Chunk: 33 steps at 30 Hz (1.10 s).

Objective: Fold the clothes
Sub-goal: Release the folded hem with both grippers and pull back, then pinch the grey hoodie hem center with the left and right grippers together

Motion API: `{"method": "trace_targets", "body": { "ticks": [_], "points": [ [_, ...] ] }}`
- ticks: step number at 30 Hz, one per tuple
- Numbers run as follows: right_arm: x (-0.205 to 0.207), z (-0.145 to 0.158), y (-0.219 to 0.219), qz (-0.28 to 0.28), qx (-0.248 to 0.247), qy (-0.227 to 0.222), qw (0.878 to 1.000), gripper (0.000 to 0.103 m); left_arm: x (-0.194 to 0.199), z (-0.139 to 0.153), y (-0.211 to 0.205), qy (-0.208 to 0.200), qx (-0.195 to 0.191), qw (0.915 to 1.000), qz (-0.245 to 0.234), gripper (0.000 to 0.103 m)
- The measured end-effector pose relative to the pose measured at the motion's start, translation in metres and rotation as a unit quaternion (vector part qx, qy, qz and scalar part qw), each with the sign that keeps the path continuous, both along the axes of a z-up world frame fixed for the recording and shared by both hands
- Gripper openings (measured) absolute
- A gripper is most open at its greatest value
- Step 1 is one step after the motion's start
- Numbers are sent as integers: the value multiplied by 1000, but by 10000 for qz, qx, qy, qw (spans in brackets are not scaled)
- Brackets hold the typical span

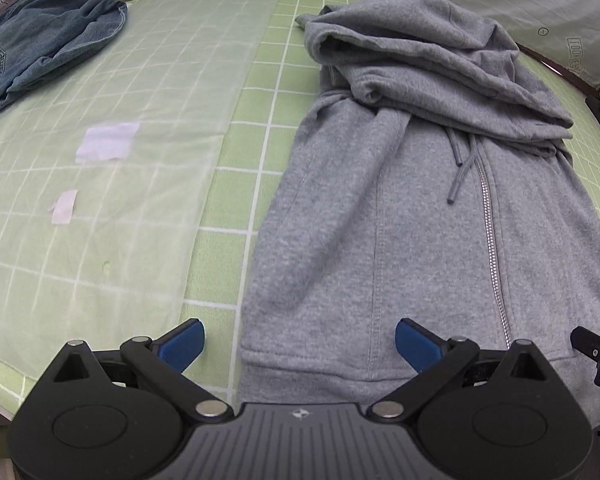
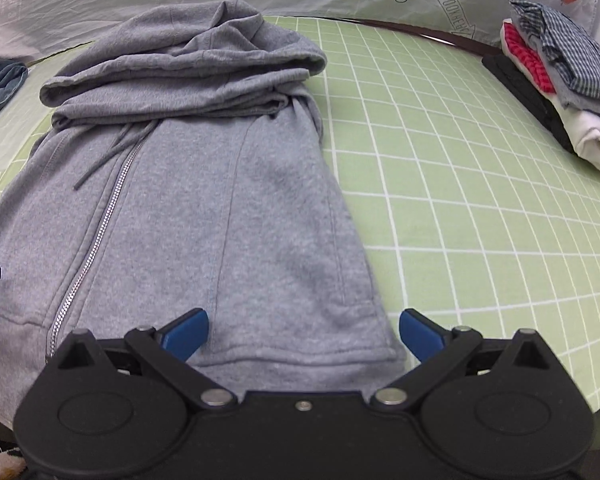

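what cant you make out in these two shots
- Hoodie hem: hidden behind each gripper body, both views.
- Sleeves: folded out of sight.
- Jeans: cut off by the left edge, left wrist view.
- Clothes stack: cut off at right, right wrist view; garment types unclear.

Both units matched: left gripper (image 1: 298, 344) and right gripper (image 2: 304, 334) had black linkage arms, round silver pivot pins, blue fingertip pads (image 1: 184, 342). Left base was grey and ribbed (small logo, possibly); right base was plain black with one centre screw.
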State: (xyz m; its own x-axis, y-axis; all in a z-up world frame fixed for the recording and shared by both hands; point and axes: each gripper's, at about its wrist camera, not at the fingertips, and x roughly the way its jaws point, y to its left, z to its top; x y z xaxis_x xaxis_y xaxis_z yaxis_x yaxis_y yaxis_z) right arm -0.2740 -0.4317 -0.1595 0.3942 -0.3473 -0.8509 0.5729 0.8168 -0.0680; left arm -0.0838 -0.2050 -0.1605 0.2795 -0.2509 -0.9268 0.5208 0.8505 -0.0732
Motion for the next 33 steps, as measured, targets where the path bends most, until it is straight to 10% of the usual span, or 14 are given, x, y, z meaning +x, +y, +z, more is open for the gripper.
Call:
{"method": "trace_targets", "body": {
  "ticks": [13, 21, 24, 26, 29, 33],
  "points": [
    [-17, -5, -1, -91, 495, -212, 9985, 103, -17, 1, -5, -47, 28, 9998, -177, 99],
    [-14, -3, 6, 150, 441, -124, 9988, 101, -24, 6, -12, -143, -48, 9989, -434, 81],
    [-14, 1, 10, 298, 446, -227, 9983, 84, -21, 11, -13, -67, -195, 9985, -509, 56],
    [-12, 5, 14, 477, 499, -337, 9970, 54, -19, 13, -14, 67, -344, 9978, -569, 32],
    [-5, 8, 19, 707, 713, -464, 9939, 21, -13, 15, -16, 278, -498, 9967, -570, 21],
    [4, 20, 17, 784, 849, -736, 9906, 13, -5, 27, -17, 398, -701, 9951, -572, 17]
  ]
}}
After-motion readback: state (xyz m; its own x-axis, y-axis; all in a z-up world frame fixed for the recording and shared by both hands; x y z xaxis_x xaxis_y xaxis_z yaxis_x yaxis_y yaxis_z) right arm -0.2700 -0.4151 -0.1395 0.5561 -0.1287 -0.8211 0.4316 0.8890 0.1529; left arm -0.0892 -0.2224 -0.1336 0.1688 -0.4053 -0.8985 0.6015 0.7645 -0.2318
